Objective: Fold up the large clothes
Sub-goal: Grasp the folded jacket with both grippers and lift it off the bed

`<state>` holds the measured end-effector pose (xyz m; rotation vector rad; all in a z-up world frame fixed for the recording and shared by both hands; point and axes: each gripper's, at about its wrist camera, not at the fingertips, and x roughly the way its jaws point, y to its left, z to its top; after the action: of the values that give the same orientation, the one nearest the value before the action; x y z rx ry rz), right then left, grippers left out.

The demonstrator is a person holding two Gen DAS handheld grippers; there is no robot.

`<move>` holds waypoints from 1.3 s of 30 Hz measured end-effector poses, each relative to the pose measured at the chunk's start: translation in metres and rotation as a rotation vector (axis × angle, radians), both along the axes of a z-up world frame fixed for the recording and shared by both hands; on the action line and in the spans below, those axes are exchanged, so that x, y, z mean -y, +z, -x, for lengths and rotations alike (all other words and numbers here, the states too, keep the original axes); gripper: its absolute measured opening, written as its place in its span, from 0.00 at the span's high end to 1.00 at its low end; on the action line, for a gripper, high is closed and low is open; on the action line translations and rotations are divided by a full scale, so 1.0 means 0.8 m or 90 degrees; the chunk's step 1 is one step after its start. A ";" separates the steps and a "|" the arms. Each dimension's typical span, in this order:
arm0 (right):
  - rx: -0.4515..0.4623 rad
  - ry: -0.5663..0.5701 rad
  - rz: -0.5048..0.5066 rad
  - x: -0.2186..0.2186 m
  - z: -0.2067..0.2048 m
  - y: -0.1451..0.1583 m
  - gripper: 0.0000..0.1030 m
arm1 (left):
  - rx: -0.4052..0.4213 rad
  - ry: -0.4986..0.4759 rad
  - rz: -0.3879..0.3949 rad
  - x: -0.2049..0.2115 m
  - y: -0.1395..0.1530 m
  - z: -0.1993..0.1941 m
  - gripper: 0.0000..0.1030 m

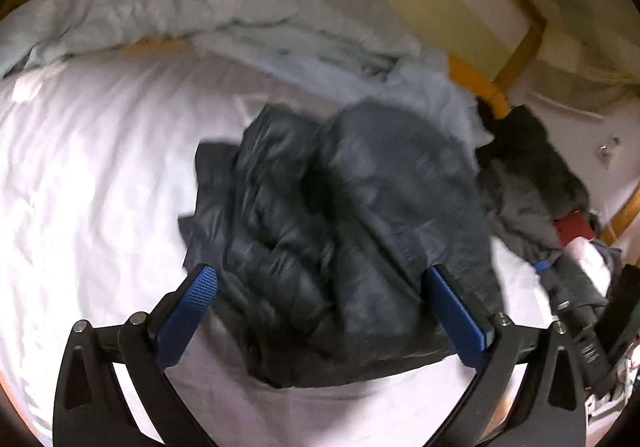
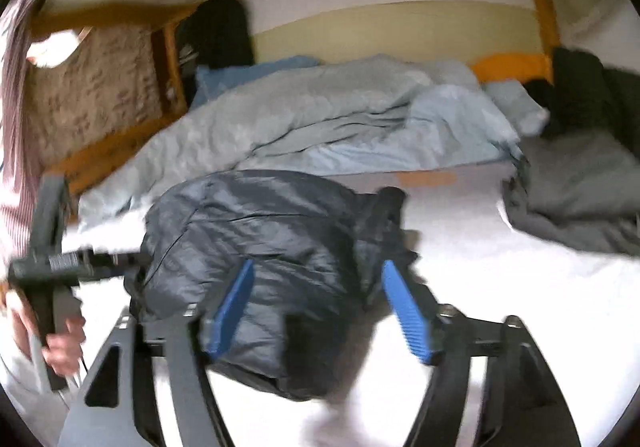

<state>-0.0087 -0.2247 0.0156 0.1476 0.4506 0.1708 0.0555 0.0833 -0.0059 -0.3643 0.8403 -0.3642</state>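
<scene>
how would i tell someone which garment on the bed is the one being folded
Start at the white bed sheet. In its middle, before the pale blue duvet, lies a bunched black puffer jacket. Its shiny quilted fabric separates it from the matte grey clothes heaped at the right edge.

Both fisheye views are being taken close above the bed, facing forward toward its far edge; the dark jacket is being shared.
</scene>
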 end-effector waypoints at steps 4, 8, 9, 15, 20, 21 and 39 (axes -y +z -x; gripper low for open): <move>-0.040 -0.010 -0.033 0.017 -0.016 -0.017 0.13 | -0.085 0.003 0.070 -0.005 -0.038 -0.010 0.00; -0.084 0.045 0.037 -0.011 -0.031 -0.046 0.13 | -0.108 0.016 0.134 -0.011 -0.070 -0.005 0.00; -0.085 0.068 0.021 -0.014 -0.031 -0.052 0.13 | -0.097 0.016 0.111 -0.005 -0.066 -0.004 0.00; -0.165 0.107 -0.093 -0.012 -0.057 -0.092 0.09 | -0.065 0.007 0.112 0.008 -0.057 -0.001 0.27; -0.170 0.079 -0.073 -0.019 -0.065 -0.107 0.08 | 0.026 0.002 0.001 0.036 -0.035 0.016 0.39; -0.170 0.080 -0.068 -0.020 -0.065 -0.107 0.09 | 0.036 0.002 -0.013 0.040 -0.033 0.018 0.40; -0.077 0.067 0.074 -0.044 -0.025 -0.059 0.58 | 0.180 -0.004 -0.182 0.085 -0.012 0.042 0.57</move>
<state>0.0116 -0.1895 -0.0320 0.0207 0.5873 0.2391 0.0220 0.0152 -0.0153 -0.0422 0.6049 -0.2877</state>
